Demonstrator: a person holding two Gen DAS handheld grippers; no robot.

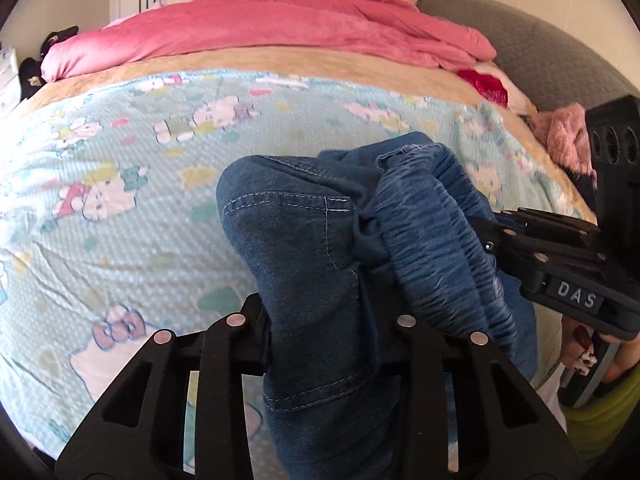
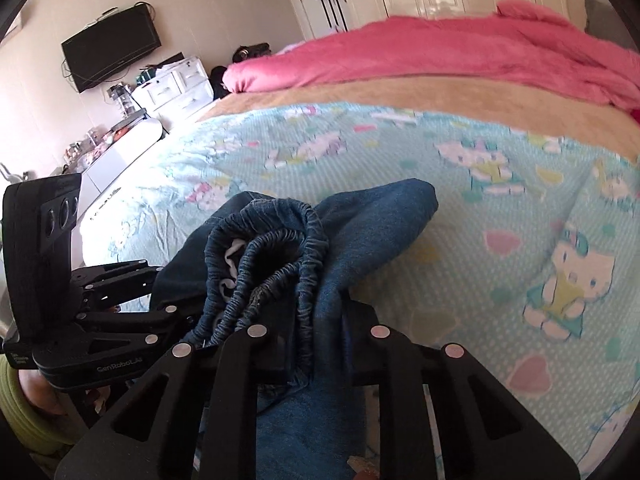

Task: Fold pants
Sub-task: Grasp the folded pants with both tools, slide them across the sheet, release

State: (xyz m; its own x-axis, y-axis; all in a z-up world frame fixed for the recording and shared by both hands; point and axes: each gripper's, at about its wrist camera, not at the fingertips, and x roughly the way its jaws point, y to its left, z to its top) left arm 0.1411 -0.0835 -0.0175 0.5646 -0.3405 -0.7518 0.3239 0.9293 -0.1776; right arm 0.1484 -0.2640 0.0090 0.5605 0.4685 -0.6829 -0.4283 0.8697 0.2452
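Blue denim pants (image 1: 288,240) with a gathered elastic waistband (image 1: 432,240) are bunched up above the light blue cartoon-print blanket (image 1: 120,200). In the left wrist view my left gripper (image 1: 328,332) is shut on a denim fold near a stitched pocket edge. My right gripper (image 1: 492,240) reaches in from the right and bites into the waistband. In the right wrist view the right gripper (image 2: 316,340) is shut on the pants (image 2: 360,220) beside the waistband (image 2: 280,240). The left gripper (image 2: 176,308) grips the cloth from the left. The lower pants hang out of sight.
A pink duvet (image 1: 260,32) lies across the far side of the bed, with a grey headboard (image 1: 540,52) at the right. A wall television (image 2: 112,46) and white drawers (image 2: 176,84) stand beyond the bed's left edge. A hand (image 1: 616,360) holds the right gripper.
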